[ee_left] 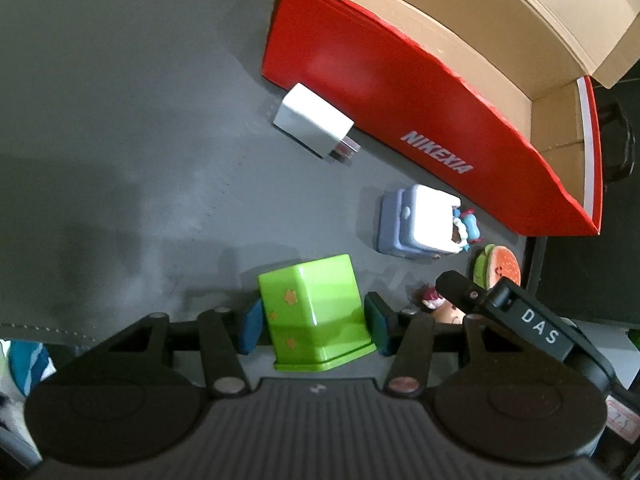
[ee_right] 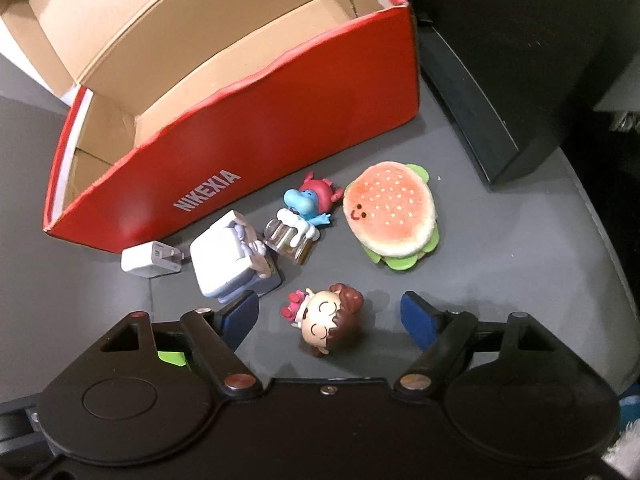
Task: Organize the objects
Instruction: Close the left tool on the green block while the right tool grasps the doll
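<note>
My left gripper (ee_left: 314,322) is shut on a green box with orange stars (ee_left: 316,312), its blue pads pressing both sides. My right gripper (ee_right: 332,316) is open, its pads either side of a brown-haired doll head (ee_right: 330,322) lying on the grey table; the doll also shows in the left wrist view (ee_left: 434,304). An open red shoebox (ee_right: 256,120) with nothing visible inside stands behind, also seen in the left wrist view (ee_left: 400,92). In front of it lie a white charger (ee_right: 150,258), a white-and-lilac toy (ee_right: 228,266), a blue figure on a jar (ee_right: 300,220) and a plush burger (ee_right: 392,220).
A dark box-like object (ee_right: 488,100) stands to the right of the shoebox. The table's rounded edge (ee_right: 616,248) runs down the right side. In the left wrist view the charger (ee_left: 312,120) and lilac toy (ee_left: 416,220) lie beside the box.
</note>
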### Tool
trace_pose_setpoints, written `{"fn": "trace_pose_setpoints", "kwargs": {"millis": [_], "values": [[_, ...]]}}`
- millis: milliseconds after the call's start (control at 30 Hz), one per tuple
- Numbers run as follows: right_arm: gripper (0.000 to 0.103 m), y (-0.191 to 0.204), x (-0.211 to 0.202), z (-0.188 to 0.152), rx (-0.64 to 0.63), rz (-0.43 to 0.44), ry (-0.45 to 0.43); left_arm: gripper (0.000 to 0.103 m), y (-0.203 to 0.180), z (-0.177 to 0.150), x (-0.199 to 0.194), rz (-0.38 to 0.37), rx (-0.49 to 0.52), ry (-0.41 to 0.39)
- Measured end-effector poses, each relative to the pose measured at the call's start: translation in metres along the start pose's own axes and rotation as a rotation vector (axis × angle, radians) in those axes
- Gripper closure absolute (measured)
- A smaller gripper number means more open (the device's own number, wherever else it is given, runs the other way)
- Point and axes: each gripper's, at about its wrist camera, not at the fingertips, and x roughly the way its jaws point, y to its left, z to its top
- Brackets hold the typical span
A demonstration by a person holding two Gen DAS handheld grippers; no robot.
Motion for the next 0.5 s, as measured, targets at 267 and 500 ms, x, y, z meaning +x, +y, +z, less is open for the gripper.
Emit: {"fn": "trace_pose_setpoints", "kwargs": {"millis": [267, 500], "values": [[0.025, 0.015, 0.011, -0.007, -0.092, -0.054, -0.006, 0.051, 0.007, 0.006, -0.002, 0.003, 0.001, -0.003], [0.058, 0.025, 0.013, -0.014, -0.192, -0.057, -0.025, 0.051, 0.007, 0.007, -0.005, 0.021, 0.017, -0.008]]}}
